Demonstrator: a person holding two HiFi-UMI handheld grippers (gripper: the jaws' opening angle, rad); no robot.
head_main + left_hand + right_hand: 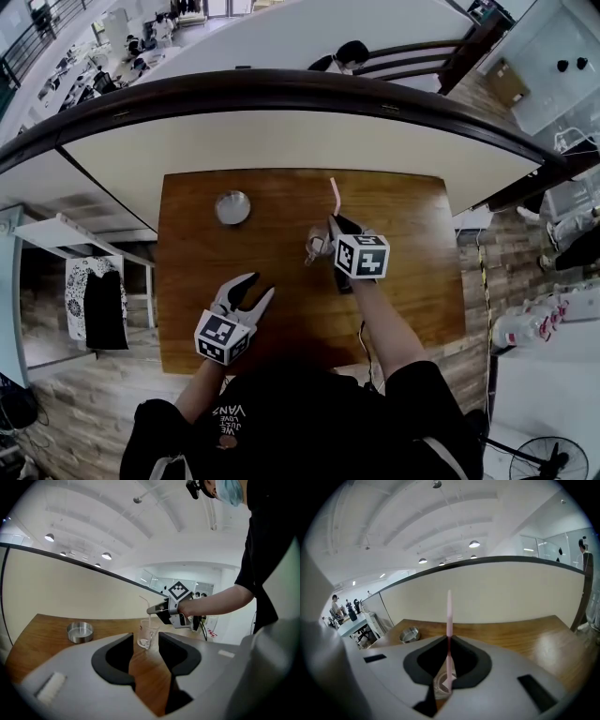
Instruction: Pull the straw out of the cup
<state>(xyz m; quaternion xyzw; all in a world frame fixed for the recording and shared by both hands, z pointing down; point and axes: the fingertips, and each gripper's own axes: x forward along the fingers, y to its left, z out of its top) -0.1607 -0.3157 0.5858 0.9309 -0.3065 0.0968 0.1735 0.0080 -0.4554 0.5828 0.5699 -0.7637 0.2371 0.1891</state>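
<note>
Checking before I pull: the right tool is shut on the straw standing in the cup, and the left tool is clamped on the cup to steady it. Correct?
Not quite. The left tool is open and holds nothing; the cup stands apart, beyond its jaws, as the left gripper view shows. The right tool is indeed shut on the straw standing in the cup.

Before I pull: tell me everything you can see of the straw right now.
The straw is thin, pale pink and looks like plastic. It stands nearly upright with its lower end inside the clear cup on the wooden table. Its upper part rises well above the rim, and the left gripper view shows the top section bent off to one side. The right gripper is shut on it just above the cup. Nothing else touches it.
</note>
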